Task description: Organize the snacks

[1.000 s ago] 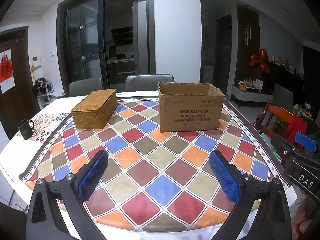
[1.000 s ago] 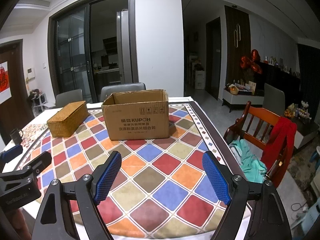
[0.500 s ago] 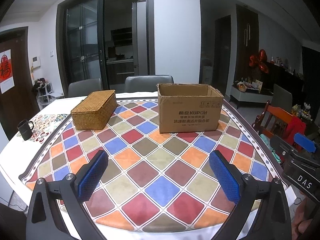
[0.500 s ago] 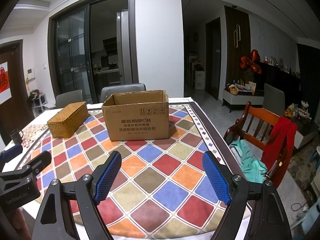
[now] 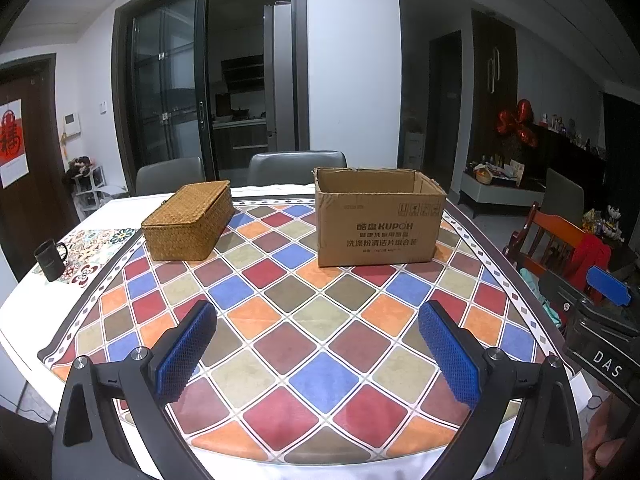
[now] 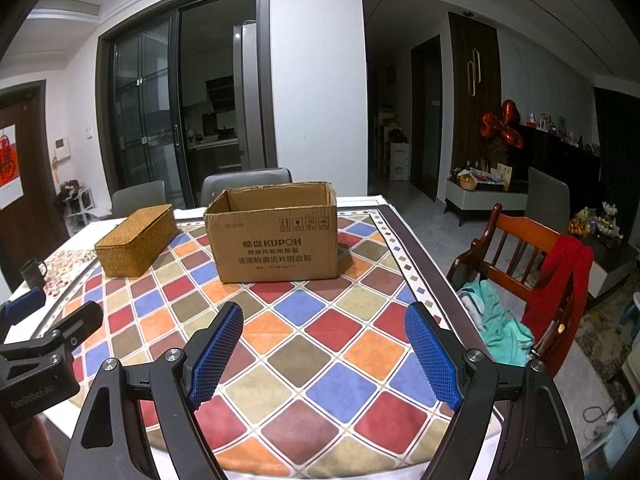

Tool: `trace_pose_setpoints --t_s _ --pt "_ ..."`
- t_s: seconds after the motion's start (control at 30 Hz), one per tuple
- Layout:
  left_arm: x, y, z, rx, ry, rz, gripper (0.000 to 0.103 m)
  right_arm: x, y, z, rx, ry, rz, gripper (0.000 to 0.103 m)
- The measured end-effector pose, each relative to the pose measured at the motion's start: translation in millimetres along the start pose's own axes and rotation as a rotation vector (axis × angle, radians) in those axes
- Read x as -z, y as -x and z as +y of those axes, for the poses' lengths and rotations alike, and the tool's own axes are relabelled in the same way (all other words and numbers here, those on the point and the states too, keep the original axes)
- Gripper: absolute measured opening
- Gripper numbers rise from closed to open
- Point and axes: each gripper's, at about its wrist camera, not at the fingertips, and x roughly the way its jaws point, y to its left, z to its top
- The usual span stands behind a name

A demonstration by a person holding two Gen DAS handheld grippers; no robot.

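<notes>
An open brown cardboard box (image 5: pixel 380 220) (image 6: pixel 276 236) stands on the far middle of the table; its inside is hidden from both views. Left of it lies a closed woven wicker basket (image 5: pixel 190 220) (image 6: pixel 136 240). No snacks show. My left gripper (image 5: pixel 318 344) hangs open over the near part of the checkered cloth, nothing between its blue pads. My right gripper (image 6: pixel 324 348) is likewise open and empty, well short of the box. Each gripper shows at the edge of the other's view.
A colourful checkered tablecloth (image 5: pixel 304 320) covers the table. A black mug (image 5: pixel 50 260) sits at the left edge. Grey chairs (image 5: pixel 296 166) stand behind the table. At the right a wooden chair (image 6: pixel 528 256) carries red and teal cloths.
</notes>
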Motion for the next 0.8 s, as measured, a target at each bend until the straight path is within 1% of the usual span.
trace_pose_setpoints --t_s 0.47,0.8 --pt "-2.1 0.9 -0.6 0.007 -0.012 0.007 0.103 1.2 0.6 -1.2 -0.002 -0.002 -0.002 0.084" --pt "-1.4 1.3 -0.4 -0.007 -0.009 0.003 0.103 -1.3 0.7 0.0 -0.003 -0.003 0.000 0.084"
